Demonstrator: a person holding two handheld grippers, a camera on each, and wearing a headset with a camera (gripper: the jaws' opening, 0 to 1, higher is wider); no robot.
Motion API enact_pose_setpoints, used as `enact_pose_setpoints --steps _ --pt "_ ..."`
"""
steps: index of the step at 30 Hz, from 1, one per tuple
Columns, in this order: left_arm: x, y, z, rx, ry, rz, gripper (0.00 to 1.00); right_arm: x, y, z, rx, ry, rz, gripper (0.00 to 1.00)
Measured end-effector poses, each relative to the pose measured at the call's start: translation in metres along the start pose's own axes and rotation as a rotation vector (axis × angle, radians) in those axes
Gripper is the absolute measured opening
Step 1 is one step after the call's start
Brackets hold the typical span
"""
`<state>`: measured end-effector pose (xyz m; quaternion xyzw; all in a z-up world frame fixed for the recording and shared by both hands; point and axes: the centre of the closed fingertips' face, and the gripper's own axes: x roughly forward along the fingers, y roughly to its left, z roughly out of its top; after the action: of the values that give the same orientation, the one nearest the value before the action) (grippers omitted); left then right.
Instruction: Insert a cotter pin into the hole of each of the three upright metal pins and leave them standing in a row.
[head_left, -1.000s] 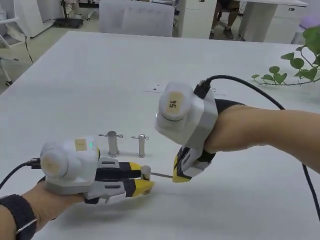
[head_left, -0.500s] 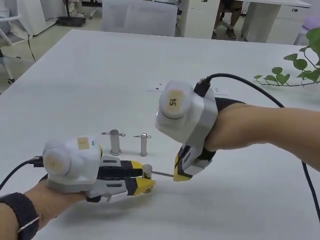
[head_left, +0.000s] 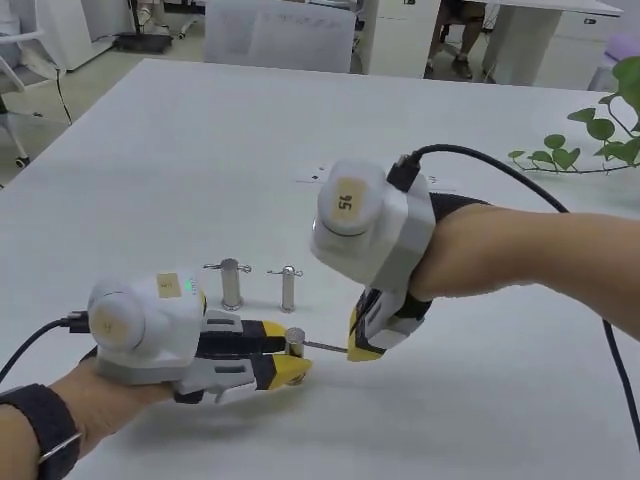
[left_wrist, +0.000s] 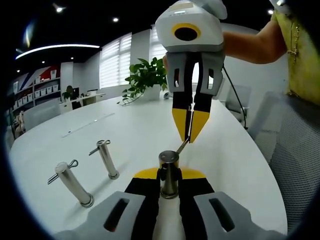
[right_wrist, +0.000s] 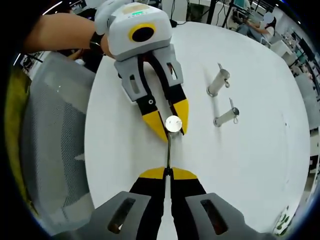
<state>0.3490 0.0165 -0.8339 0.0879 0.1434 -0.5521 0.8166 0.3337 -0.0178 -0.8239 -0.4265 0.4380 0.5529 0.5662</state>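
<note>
Cotter pin (head_left: 325, 348) is seen level in the head view, gripped at one end by the clenched jaws of the right gripper (head_left: 360, 348). Its other end is at the third metal pin (head_left: 295, 343), which is held upright on the white table (head_left: 480, 400) by the left gripper (head_left: 285, 365). Just behind, 2 fitted metal pins (head_left: 231, 283) are stood side by side.

In the left gripper view, the upright pin is clamped between the jaws.

In the right gripper view, the cotter pin is pinched between closed jaws and reaches the round pin head. Whether the hole is entered cannot be told.
</note>
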Motion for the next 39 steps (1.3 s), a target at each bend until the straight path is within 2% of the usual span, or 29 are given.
enact_pose_setpoints --steps 14,27,39 --pt "0.0001 -0.0005 -0.0002 0.005 0.008 0.013 0.12 0.0002 -0.0006 -0.0002 -0.005 0.012 -0.002 0.03" --pt "-0.001 -0.0015 -0.0001 0.009 0.019 0.053 0.12 0.0013 0.0013 -0.0004 -0.003 0.022 0.002 0.03" --pt "-0.0014 -0.0017 -0.0012 0.013 0.026 0.066 0.12 -0.0016 0.0029 0.0013 -0.003 0.019 0.001 0.03"
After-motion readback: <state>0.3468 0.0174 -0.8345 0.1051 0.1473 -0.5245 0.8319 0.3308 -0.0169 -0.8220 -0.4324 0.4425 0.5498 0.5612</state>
